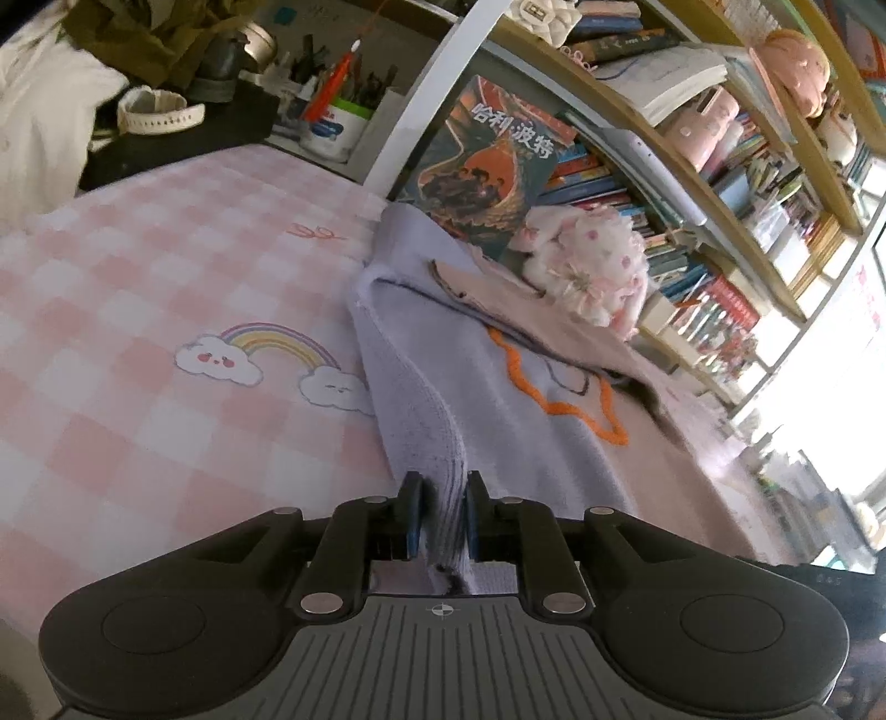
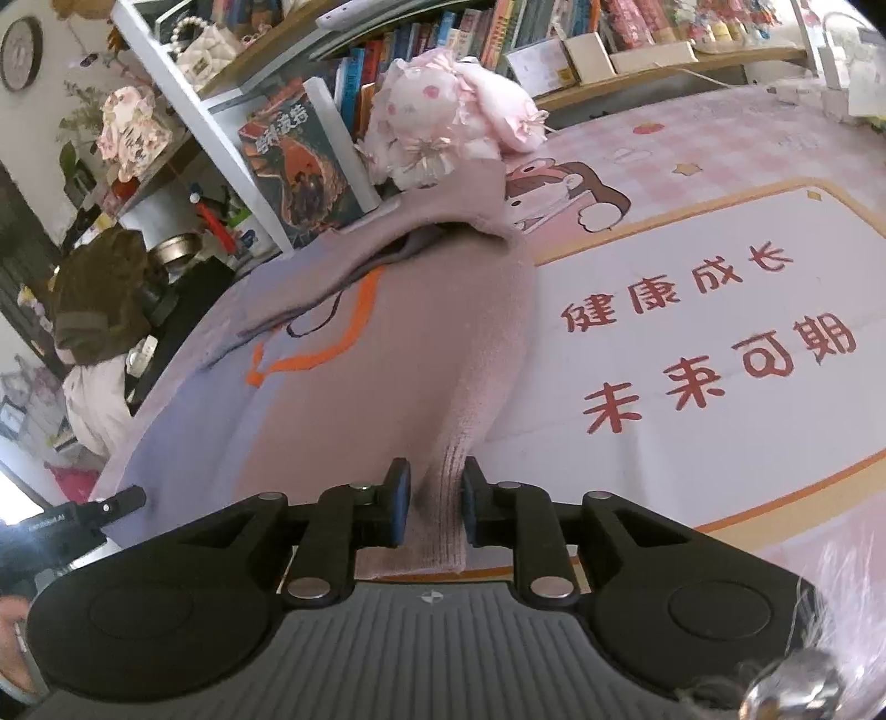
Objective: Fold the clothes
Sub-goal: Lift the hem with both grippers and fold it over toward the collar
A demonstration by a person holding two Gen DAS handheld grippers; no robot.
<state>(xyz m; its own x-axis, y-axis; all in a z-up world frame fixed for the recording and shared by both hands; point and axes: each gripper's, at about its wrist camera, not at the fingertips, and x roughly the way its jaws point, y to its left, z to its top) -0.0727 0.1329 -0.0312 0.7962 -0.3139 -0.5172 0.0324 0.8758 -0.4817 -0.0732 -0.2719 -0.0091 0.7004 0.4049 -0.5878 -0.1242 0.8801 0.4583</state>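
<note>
My left camera showed the left gripper (image 1: 443, 512) with its jaws nearly closed, pinching the lilac ribbed hem of a sweater (image 1: 498, 399) that lay spread across a pink checked table cover (image 1: 138, 310). Only this view showed the cover's rainbow and cloud print (image 1: 271, 360).

My right camera showed the right gripper (image 2: 434, 509), also nearly closed, pinching the sweater's pink ribbed edge. Only this view showed a wall clock (image 2: 21, 52), a quilted white bag (image 2: 207, 47) on a shelf, and large red writing on the cover, mirrored and upside down, which I read as 健康成长 and 未来可期 (image 2: 714, 360).

Both views showed an orange outline stitched on the sweater, a pink plush toy (image 2: 443, 122) touching its far end, and a book (image 1: 493, 166) titled 哈利·波特 leaning against crowded bookshelves (image 1: 720, 183). The plush blocked the space past the sweater.
</note>
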